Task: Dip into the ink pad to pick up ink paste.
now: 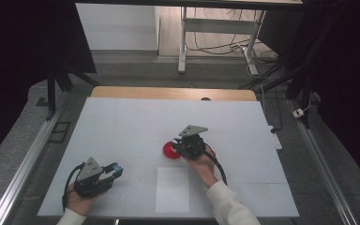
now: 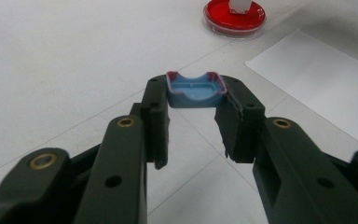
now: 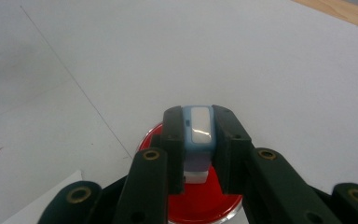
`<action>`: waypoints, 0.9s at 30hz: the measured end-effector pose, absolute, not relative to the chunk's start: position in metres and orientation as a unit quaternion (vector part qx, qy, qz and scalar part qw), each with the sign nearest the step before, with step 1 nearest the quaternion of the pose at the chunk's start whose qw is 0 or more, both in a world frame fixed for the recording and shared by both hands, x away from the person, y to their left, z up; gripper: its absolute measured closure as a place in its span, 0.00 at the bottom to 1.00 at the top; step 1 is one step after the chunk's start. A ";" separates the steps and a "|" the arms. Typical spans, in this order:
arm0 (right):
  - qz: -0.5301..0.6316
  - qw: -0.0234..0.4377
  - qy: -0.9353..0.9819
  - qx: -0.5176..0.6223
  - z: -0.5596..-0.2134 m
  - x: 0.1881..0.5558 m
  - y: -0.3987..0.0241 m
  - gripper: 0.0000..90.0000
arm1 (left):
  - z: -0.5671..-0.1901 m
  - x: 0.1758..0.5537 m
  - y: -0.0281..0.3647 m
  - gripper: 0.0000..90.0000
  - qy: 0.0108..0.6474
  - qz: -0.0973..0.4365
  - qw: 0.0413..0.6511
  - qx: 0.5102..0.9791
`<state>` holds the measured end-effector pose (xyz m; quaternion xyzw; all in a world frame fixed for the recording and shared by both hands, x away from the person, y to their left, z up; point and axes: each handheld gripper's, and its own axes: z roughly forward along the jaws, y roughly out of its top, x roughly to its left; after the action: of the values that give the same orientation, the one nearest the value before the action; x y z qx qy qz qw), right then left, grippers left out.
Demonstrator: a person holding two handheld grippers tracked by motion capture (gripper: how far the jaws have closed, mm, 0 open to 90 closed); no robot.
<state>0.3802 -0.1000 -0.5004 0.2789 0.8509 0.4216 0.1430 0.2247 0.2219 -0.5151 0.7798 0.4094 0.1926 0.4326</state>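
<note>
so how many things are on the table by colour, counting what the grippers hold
red: 1, the round dish
blue: 1, the cap in the left gripper
pale blue and white: 1, the stamp body in the right gripper
white: 1, the paper sheet
total: 4

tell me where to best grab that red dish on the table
Hedged: take the red dish by its low rim, one jaw on either side, coming straight down from above. It lies flat and shallow, so a level approach finds little wall. The right tool, shut on a stamp, stands over it.
</note>
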 end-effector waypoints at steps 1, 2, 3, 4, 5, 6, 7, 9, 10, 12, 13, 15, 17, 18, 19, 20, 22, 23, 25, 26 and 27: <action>0.421 0.143 0.851 0.279 -0.501 0.380 -0.099 0.83 | -0.515 0.225 0.222 0.72 0.409 0.193 0.433 0.780; 0.421 0.143 0.851 0.279 -0.501 0.380 -0.099 0.83 | -0.515 0.225 0.222 0.72 0.409 0.192 0.432 0.780; 0.420 0.144 0.852 0.278 -0.501 0.379 -0.099 0.83 | -0.515 0.224 0.222 0.72 0.409 0.192 0.432 0.780; 0.420 0.144 0.852 0.278 -0.501 0.379 -0.099 0.83 | -0.515 0.224 0.222 0.72 0.409 0.193 0.433 0.780; 0.418 0.145 0.853 0.277 -0.501 0.379 -0.099 0.83 | -0.515 0.224 0.222 0.72 0.409 0.193 0.433 0.780; 0.418 0.146 0.853 0.277 -0.501 0.379 -0.099 0.83 | -0.515 0.224 0.222 0.72 0.410 0.193 0.433 0.780; 0.418 0.146 0.853 0.277 -0.501 0.379 -0.099 0.83 | -0.515 0.225 0.222 0.72 0.410 0.193 0.433 0.780; 0.418 0.146 0.853 0.277 -0.501 0.379 -0.099 0.83 | -0.515 0.225 0.222 0.72 0.410 0.193 0.432 0.780; 0.417 0.147 0.853 0.278 -0.501 0.379 -0.099 0.83 | -0.515 0.225 0.222 0.72 0.409 0.193 0.432 0.780; 0.418 0.145 0.853 0.277 -0.501 0.379 -0.099 0.83 | -0.515 0.225 0.222 0.72 0.409 0.192 0.432 0.780; 0.418 0.146 0.853 0.277 -0.501 0.379 -0.100 0.83 | -0.515 0.225 0.222 0.72 0.410 0.192 0.433 0.780; 0.420 0.144 0.852 0.277 -0.501 0.379 -0.100 0.83 | -0.515 0.225 0.222 0.72 0.410 0.192 0.433 0.780; 0.419 0.145 0.852 0.277 -0.501 0.379 -0.100 0.83 | -0.515 0.225 0.222 0.72 0.409 0.192 0.433 0.780; 0.419 0.146 0.852 0.277 -0.501 0.379 -0.100 0.83 | -0.515 0.225 0.222 0.72 0.409 0.192 0.433 0.780; 0.417 0.148 0.853 0.277 -0.501 0.379 -0.099 0.83 | -0.515 0.225 0.222 0.72 0.409 0.192 0.432 0.780; 0.420 0.147 0.852 0.277 -0.502 0.379 -0.099 0.83 | -0.515 0.225 0.222 0.72 0.409 0.192 0.432 0.781; 0.421 0.145 0.851 0.278 -0.502 0.379 -0.099 0.83 | -0.515 0.225 0.222 0.72 0.408 0.191 0.433 0.781; 0.421 0.145 0.851 0.278 -0.502 0.379 -0.100 0.83 | -0.515 0.225 0.222 0.72 0.408 0.191 0.433 0.781; 0.424 0.143 0.849 0.280 -0.503 0.379 -0.100 0.83 | -0.515 0.225 0.222 0.72 0.408 0.191 0.433 0.780; 0.424 0.144 0.849 0.281 -0.503 0.379 -0.100 0.83 | -0.515 0.225 0.222 0.72 0.409 0.192 0.433 0.780; 0.424 0.144 0.849 0.280 -0.503 0.379 -0.099 0.83 | -0.515 0.225 0.222 0.72 0.409 0.192 0.433 0.780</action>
<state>0.3795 -0.0995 -0.5034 0.2805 0.8491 0.4240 0.1436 0.2249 0.2219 -0.5151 0.7801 0.4088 0.1917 0.4331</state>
